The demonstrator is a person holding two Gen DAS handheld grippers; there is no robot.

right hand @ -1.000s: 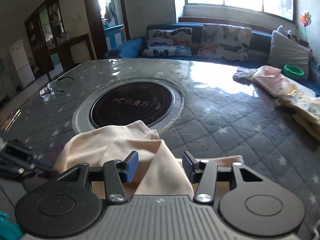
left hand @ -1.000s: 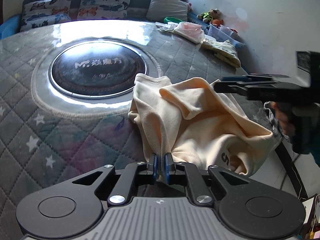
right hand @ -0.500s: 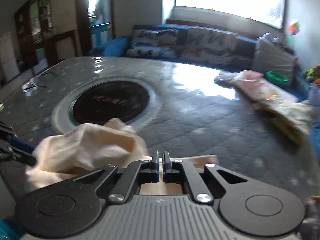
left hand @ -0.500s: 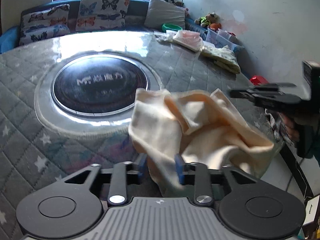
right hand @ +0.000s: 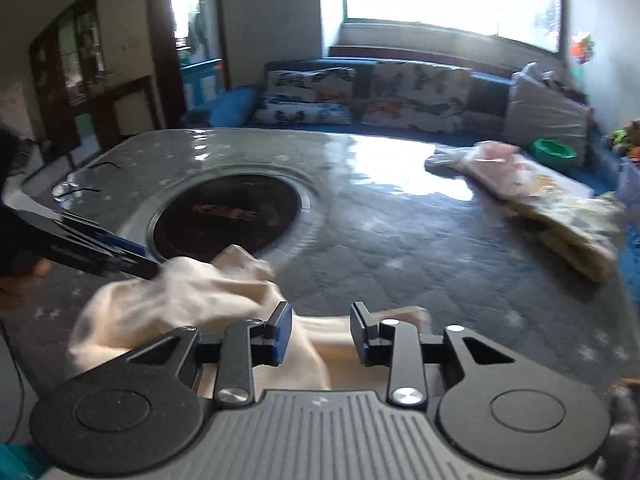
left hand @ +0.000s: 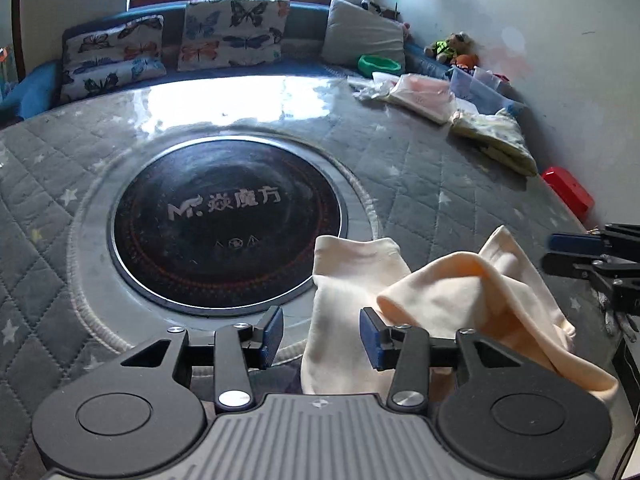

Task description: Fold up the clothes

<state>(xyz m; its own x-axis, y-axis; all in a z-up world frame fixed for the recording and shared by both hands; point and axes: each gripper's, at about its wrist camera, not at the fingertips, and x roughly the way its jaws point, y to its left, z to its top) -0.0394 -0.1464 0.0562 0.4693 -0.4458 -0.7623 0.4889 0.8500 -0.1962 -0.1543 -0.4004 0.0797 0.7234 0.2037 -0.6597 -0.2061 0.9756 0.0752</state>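
A cream garment (left hand: 440,300) lies crumpled near the front right edge of the grey quilted table (left hand: 420,168). My left gripper (left hand: 322,338) is open, with a strip of the cloth lying between its spread fingers. My right gripper (right hand: 320,338) is open too, and the cream garment (right hand: 168,304) lies under and in front of it. The right gripper also shows in the left wrist view (left hand: 576,252) at the right, just past the cloth. The left gripper also shows in the right wrist view (right hand: 100,252), at the cloth's left side.
A black round hob plate (left hand: 224,224) sits in the table's middle. Folded clothes (left hand: 492,136) lie at the far right of the table, near a red box (left hand: 568,192). A sofa with butterfly cushions (left hand: 232,36) stands behind.
My left gripper let go of the cloth and opened wide. My right gripper shut on the cloth half a second ago and is open again now. The garment dropped lower on the table.
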